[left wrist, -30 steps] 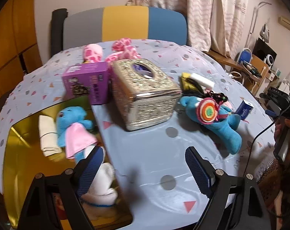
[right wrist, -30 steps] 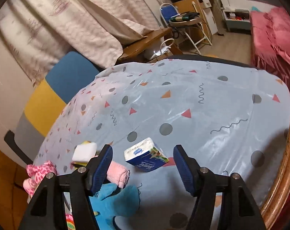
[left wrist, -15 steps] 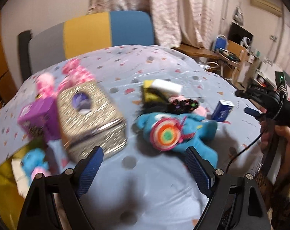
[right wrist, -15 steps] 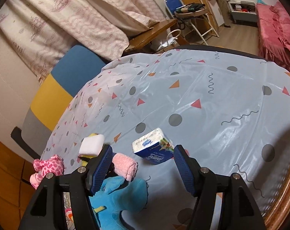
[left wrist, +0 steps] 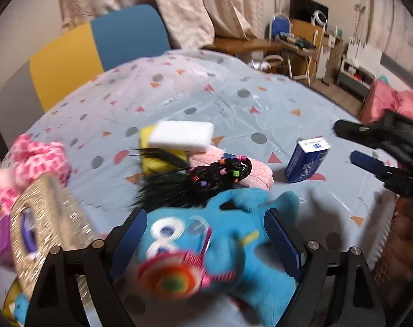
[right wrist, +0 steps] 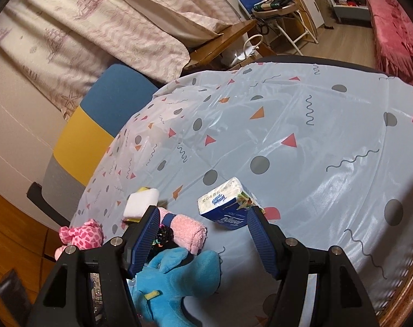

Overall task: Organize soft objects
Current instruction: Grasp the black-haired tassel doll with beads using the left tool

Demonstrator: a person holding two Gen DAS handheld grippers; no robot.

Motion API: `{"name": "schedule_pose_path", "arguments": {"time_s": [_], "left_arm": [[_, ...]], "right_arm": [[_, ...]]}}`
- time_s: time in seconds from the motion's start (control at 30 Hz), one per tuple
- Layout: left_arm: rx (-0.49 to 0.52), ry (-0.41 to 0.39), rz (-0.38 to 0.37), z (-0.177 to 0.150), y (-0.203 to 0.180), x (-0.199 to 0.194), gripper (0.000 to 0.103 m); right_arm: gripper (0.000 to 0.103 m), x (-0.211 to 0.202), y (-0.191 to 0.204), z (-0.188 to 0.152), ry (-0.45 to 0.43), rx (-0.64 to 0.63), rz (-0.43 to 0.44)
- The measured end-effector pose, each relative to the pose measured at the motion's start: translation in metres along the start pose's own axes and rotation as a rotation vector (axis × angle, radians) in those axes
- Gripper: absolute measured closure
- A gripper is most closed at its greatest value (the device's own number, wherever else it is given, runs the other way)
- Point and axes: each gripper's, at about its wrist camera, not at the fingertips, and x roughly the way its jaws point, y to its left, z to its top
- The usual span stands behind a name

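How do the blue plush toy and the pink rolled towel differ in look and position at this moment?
The blue plush toy is large, bright blue and sprawled, with eyes and a striped round lollipop on it; the pink rolled towel is small, plain and rolled into a cylinder. The plush lies between the left gripper's open jaws; the towel lies farther back, beside a black hairpiece. Both are soft and rest on the tablecloth.

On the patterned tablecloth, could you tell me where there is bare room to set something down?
The far half of the pale blue patterned tablecloth, beyond the blue tissue pack toward the striped chair, lies bare. So does the stretch right of the pack. It is crowded around the blue plush toy, pink rolled towel and white sponge.
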Motion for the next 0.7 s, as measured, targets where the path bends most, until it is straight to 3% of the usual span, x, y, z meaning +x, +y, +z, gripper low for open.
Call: {"name": "schedule_pose_path", "arguments": {"time_s": [0.4,0.43,0.47,0.57,0.6,0.67,0.7], "left_arm": [[-0.005,0.168,-0.025,0.044,-0.008,0.102,0.011],[-0.007,0.178,-0.029,0.045,-0.009,0.108,0.028],[-0.011,0.190,-0.036,0.046,-0.009,0.116,0.037],[-0.008,0.220,-0.071,0.046,-0.007,0.129,0.047],[-0.021,0.212,-0.081,0.047,-0.005,0.128,0.050],[-0.044,0.171,-0.105,0.046,0.001,0.121,0.066],[-0.049,0.150,-0.103,0.046,0.003,0.117,0.067]], "right_arm": [[0.035,0.007,-0.001,0.001,0.038,0.012,0.028],[0.035,0.007,-0.001,0.001,0.038,0.011,0.027],[0.035,0.007,0.000,0.001,0.035,0.006,0.019],[0.035,0.006,0.001,0.000,0.025,-0.005,0.006],[0.035,0.006,0.002,0.000,0.022,-0.012,-0.002],[0.035,0.005,0.004,-0.001,0.015,-0.025,-0.010],[0.035,0.005,0.004,-0.001,0.013,-0.030,-0.014]]}}
